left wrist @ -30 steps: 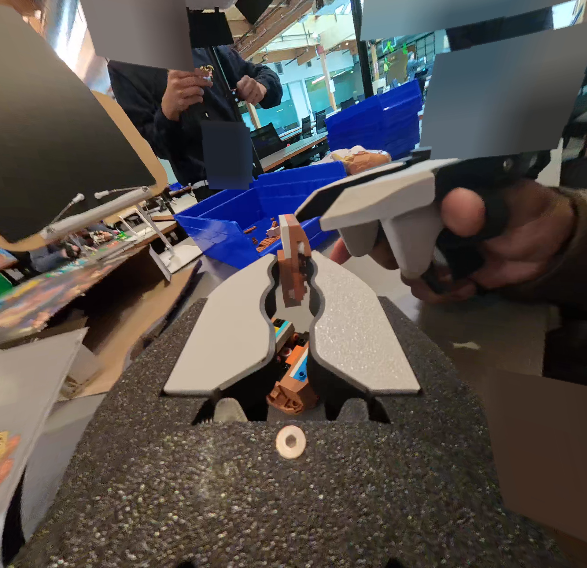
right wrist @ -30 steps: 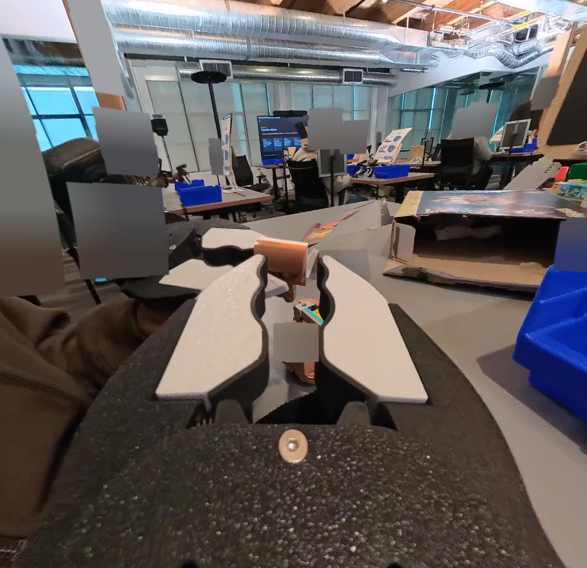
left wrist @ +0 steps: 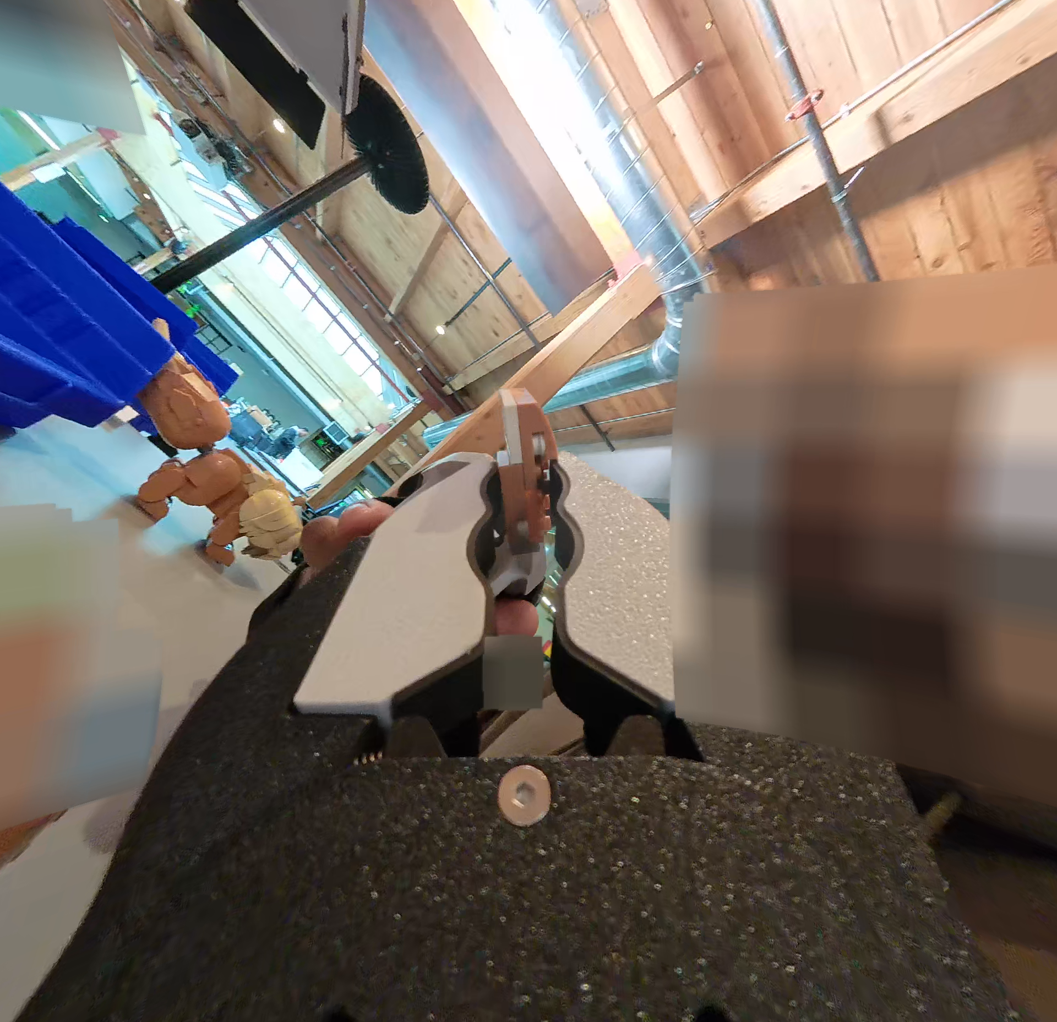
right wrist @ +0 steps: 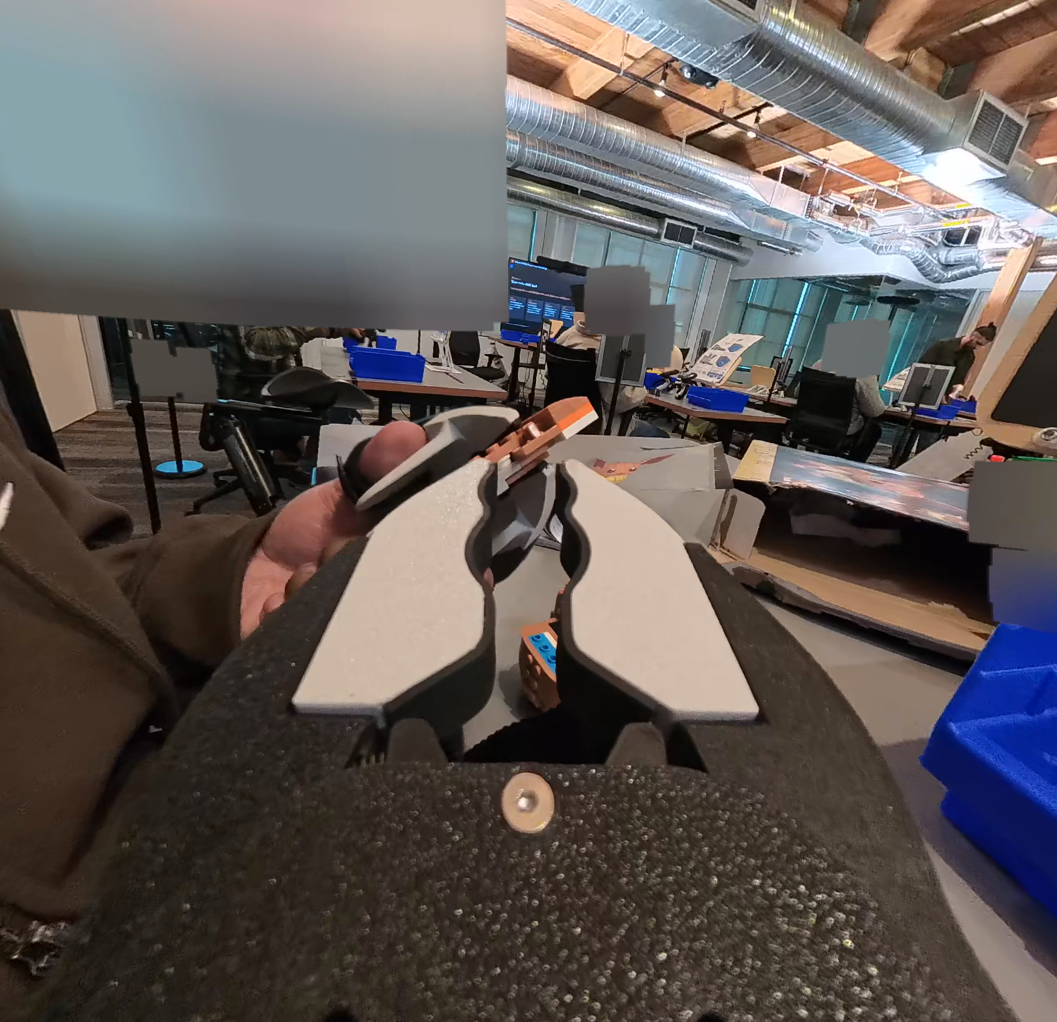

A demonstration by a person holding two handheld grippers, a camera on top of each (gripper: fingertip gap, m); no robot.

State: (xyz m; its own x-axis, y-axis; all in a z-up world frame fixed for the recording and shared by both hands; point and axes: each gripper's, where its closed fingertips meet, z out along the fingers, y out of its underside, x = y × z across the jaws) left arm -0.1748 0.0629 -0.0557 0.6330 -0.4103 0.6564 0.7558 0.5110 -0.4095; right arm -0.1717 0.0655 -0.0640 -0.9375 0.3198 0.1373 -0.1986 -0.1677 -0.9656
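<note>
The left gripper (left wrist: 523,500) has its jaws closed on a brick piece (left wrist: 525,468), a flat brown-and-white plastic assembly poking out past the tips. The right gripper (right wrist: 523,483) has its jaws parted a little; that same piece (right wrist: 537,431) lies across their tips, and whether they press it cannot be told. Below the right jaws lies a studded brown-and-blue block (right wrist: 540,666) on the grey desk (right wrist: 858,691). To their right is a blue bin (right wrist: 1001,766); beyond, a torn cardboard box (right wrist: 846,543). Left of the left jaws stands a tan brick figure (left wrist: 223,480).
</note>
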